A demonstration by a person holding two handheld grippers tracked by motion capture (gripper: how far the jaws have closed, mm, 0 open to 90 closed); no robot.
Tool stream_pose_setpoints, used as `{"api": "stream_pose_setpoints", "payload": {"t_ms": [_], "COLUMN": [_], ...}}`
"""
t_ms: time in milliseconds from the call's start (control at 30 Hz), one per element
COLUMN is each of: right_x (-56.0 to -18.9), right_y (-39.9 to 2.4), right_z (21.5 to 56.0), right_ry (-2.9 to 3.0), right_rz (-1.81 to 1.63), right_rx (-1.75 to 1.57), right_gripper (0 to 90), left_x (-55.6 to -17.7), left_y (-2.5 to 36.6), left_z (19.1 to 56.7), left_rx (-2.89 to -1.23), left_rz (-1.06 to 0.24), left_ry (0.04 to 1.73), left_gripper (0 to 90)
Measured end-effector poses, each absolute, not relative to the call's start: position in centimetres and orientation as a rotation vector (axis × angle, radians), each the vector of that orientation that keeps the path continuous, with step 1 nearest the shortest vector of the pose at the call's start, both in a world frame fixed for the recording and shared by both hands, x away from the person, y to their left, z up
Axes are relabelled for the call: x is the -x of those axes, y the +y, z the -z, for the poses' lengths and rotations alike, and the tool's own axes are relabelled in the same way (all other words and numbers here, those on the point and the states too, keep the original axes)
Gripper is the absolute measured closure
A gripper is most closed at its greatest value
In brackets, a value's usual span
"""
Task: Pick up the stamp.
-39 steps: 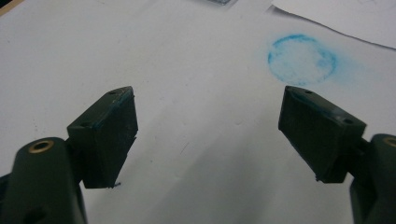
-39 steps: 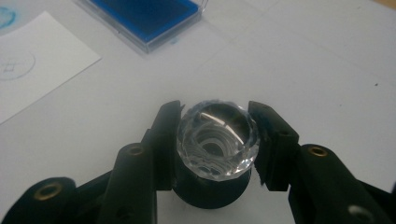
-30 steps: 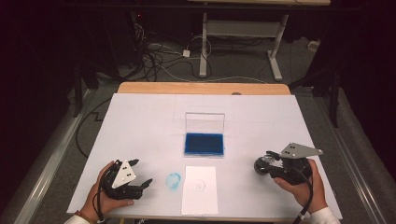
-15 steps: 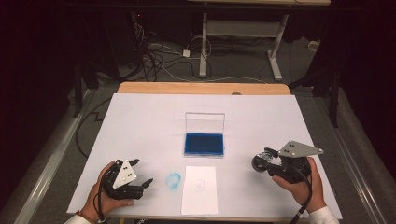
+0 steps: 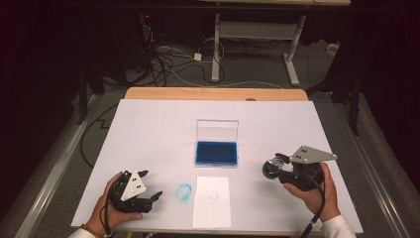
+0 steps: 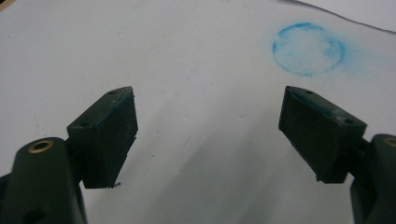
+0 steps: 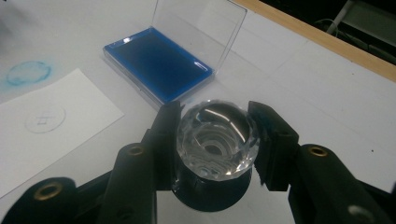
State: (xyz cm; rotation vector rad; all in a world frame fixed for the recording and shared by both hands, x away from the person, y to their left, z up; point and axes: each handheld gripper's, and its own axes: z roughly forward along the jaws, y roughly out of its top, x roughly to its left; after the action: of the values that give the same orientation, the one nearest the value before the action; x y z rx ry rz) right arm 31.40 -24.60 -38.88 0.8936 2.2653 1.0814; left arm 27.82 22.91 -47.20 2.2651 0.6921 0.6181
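My right gripper (image 5: pixel 272 167) is at the right front of the table, shut on a stamp with a faceted clear knob (image 7: pixel 217 140) and a dark round base; in the high view the stamp (image 5: pixel 270 170) sits just above the white cover. My right gripper's (image 7: pixel 215 135) jaws clamp the knob from both sides. An open ink pad (image 5: pixel 216 152) with a blue cushion and a raised clear lid lies mid-table. My left gripper (image 5: pixel 151 184) rests at the left front, open and empty. In its own view, the left gripper (image 6: pixel 210 135) has bare white cover between its jaws.
A white paper sheet (image 5: pixel 212 201) with a faint round print lies at the front edge, below the ink pad (image 7: pixel 156 63). A blue ink ring (image 5: pixel 183 191) stains the table cover beside it, close ahead of the left jaws as a ring (image 6: pixel 308 49). The wooden table edge (image 5: pixel 213 93) runs along the back.
My right gripper has crept slightly left and away with the stamp. The left gripper has stayed put.
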Motion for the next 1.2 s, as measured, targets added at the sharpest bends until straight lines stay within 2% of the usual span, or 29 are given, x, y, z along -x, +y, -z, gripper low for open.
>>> {"api": "stream_pose_setpoints", "payload": {"t_ms": [1200], "right_x": [-34.2], "right_y": [-19.5], "right_z": [38.1], "right_ry": [2.296], "right_rz": [-1.135], "right_rx": [-0.796], "right_gripper": [57.0], "left_x": [-28.1], "left_y": [23.2], "left_z": [47.5], "left_rx": [-2.253], "left_rz": [-0.592], "left_ry": [0.702], "left_gripper": [18.5]}}
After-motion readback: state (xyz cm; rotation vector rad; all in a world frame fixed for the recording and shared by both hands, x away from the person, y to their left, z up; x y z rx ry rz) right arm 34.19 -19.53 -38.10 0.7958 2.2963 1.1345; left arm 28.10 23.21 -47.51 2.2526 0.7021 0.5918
